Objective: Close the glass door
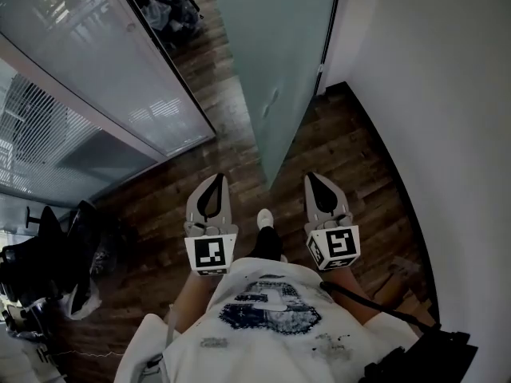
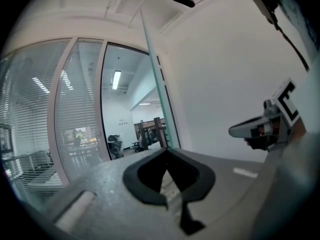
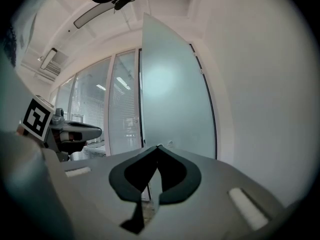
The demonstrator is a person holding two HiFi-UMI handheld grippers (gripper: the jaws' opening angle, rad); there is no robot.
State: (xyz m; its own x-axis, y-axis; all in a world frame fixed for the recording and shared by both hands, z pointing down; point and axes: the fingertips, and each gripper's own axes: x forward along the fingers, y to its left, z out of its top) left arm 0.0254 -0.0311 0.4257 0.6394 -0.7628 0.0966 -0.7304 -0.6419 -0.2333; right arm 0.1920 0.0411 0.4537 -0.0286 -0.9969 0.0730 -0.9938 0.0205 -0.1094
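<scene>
Head view, looking steeply down, with both gripper views. The glass door is a frosted panel that stands open, hinged at the dark frame beside the white wall. Its free edge points back toward the person, ending above the wooden floor between the two grippers and just ahead of them. The glazed partition with its blinds bounds the opening on the left, and the passage beyond it is unobstructed.

The left gripper is held roughly level, with its jaw tips brought together and nothing between them. Its own view shows the door edge-on as a thin green line. The right gripper is in the same state – jaws together and empty – and faces the door's broad frosted face. Neither gripper touches the panel; both sit near its free edge, one on each side. A shoe shows between them on the floor.

Progress is judged to be at the approach stage. The door has not been contacted, and no part of the swing appears done. Making contact with the panel near its free edge remains – probably with the right gripper, which faces the broad side. The door must then be swung across the opening toward the partition frame until it sits flush.
</scene>
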